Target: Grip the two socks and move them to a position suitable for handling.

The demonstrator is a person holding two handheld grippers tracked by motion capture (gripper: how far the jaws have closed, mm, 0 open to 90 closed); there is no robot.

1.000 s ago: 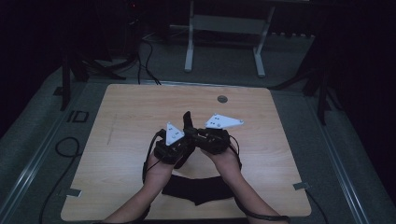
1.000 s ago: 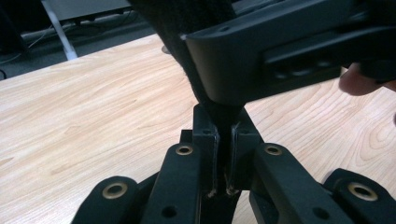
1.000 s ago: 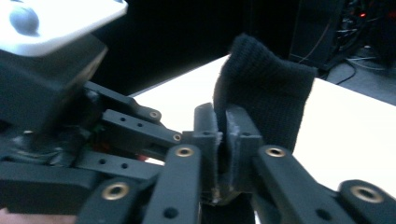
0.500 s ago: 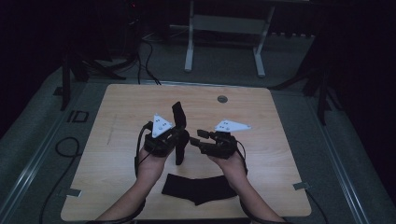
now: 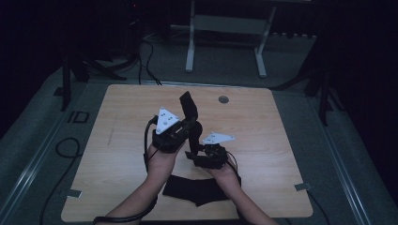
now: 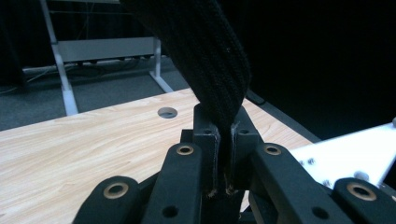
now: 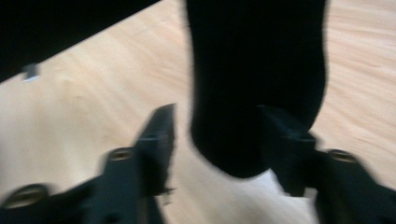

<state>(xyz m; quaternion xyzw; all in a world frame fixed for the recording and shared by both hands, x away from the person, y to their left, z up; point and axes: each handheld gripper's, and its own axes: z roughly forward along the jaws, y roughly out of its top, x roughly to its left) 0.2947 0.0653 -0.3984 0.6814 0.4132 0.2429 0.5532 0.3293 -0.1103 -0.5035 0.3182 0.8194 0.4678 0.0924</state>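
We see the left gripper [image 5: 191, 123] clamped on a black ribbed knit sock [image 5: 189, 107]: in the left gripper view its pads [image 6: 211, 154] pinch the fabric [image 6: 205, 60] flat, and the sock rises above them, soft and finely ribbed, with a rounded edge. In the high view the sock stands up past that gripper and also hangs below it toward the right gripper [image 5: 194, 153], which sits just beside and lower.

In the right gripper view, which is blurred, the right gripper [image 7: 219, 135] has its jaws apart with the sock's rounded lower end [image 7: 252, 93] between them. They have just been closing, yet a gap shows on the near-left side; whether the other pad touches the fabric we cannot tell.

Behind the right gripper, near the person's forearms, a second dark flat cloth piece [image 5: 197, 190] lies on the pale wood-grain table [image 5: 117, 154]. Ahead of the left gripper a small round grey grommet [image 5: 223, 99] sits in the tabletop, and beyond the table's far edge stands a white metal frame [image 5: 225, 23] on the grey floor.
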